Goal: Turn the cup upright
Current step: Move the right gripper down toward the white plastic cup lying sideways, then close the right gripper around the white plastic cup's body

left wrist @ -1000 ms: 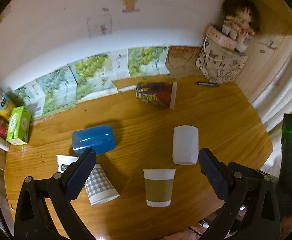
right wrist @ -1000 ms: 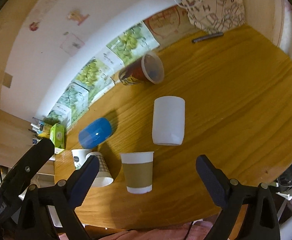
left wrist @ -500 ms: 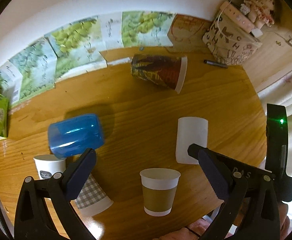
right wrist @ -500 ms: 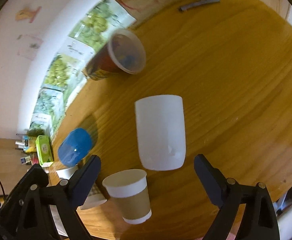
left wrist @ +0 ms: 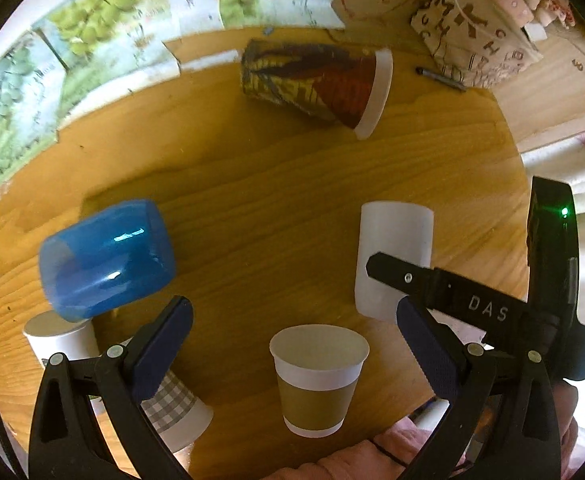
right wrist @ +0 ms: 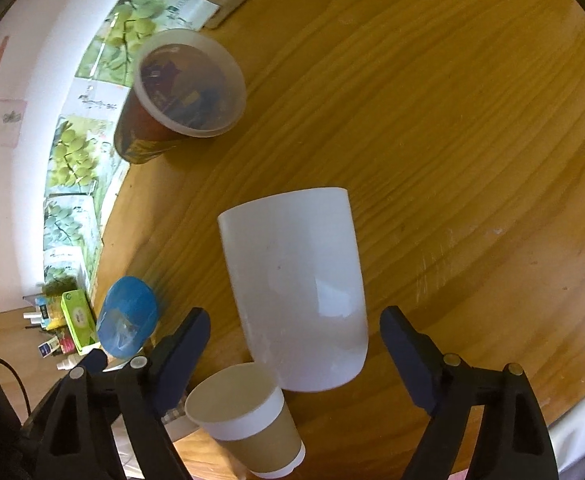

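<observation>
- The right tongs [right wrist: 294,344] stand wide apart, holding nothing; they bracket the rounded base end of a white frosted plastic tumbler [right wrist: 292,284] that lies on its side on the round wooden tabletop [right wrist: 452,140], its open mouth pointing away from the tongs. Whether the pads touch its wall cannot be told.
- In the left wrist view, one black finger of the right tongs [left wrist: 408,278] lies across the near part of that same white tumbler [left wrist: 394,240], which sits ahead and to the right of the left tongs.
- The left tongs [left wrist: 292,344] are also spread wide and empty, hovering above the tabletop [left wrist: 272,200].
- Between the left tongs' pads stands an upright paper cup with a brown sleeve and white rim [left wrist: 318,376], mouth up; in the right wrist view this cup [right wrist: 248,420] is just beside the white tumbler's base, toward the left finger.
- Ahead and to the left of the left tongs, a translucent blue plastic cup [left wrist: 106,256] lies on its side.
- Partly behind the left finger lies a grey-checked paper cup [left wrist: 176,408], with a white paper cup [left wrist: 60,338] just past it.
- Farther ahead lies a tall, dark red patterned cup with a pale rim [left wrist: 316,80], on its side.
- Beyond it, grape-printed cartons [left wrist: 92,28] line the wall, with a printed fabric bag [left wrist: 476,44] at the far right.
</observation>
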Tool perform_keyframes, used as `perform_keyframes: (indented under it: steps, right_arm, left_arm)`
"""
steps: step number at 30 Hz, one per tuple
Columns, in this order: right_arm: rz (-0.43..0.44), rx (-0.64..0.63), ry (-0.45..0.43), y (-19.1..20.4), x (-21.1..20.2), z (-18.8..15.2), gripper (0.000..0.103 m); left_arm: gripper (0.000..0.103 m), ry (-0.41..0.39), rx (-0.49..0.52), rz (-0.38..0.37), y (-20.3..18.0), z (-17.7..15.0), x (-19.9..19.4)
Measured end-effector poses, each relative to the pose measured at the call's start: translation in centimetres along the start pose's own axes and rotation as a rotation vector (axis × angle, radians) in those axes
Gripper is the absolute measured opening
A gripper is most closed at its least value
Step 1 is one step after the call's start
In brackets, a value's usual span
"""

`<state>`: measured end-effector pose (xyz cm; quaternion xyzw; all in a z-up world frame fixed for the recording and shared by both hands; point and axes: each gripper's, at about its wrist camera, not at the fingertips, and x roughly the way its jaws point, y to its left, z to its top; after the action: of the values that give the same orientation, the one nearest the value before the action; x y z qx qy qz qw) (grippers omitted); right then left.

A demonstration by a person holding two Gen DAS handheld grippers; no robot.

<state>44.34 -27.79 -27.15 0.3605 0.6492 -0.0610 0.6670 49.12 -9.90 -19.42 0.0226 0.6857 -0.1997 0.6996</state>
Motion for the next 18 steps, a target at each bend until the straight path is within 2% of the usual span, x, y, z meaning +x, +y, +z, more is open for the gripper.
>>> perform_keyframes:
  steps: [4, 12, 18]
  right_arm:
    - [-0.006, 0.028, 0.013, -0.3, 0.4, 0.3, 0.082]
    - [-0.033, 0.034, 0.029, -0.1, 1.1, 0.7, 0.071]
    - [-0.059, 0.002, 0.024, 0.6, 1.3, 0.8, 0.07]
  left_arm:
    - [0.102, 0.043, 0.003, -0.027, -0.2, 0.0, 0.8]
    - [0.102, 0.061, 0.014, -0.026, -0.6, -0.1, 1.1]
    - [0.102, 0.057, 0.016, -0.018, -0.7, -0.1, 1.0]
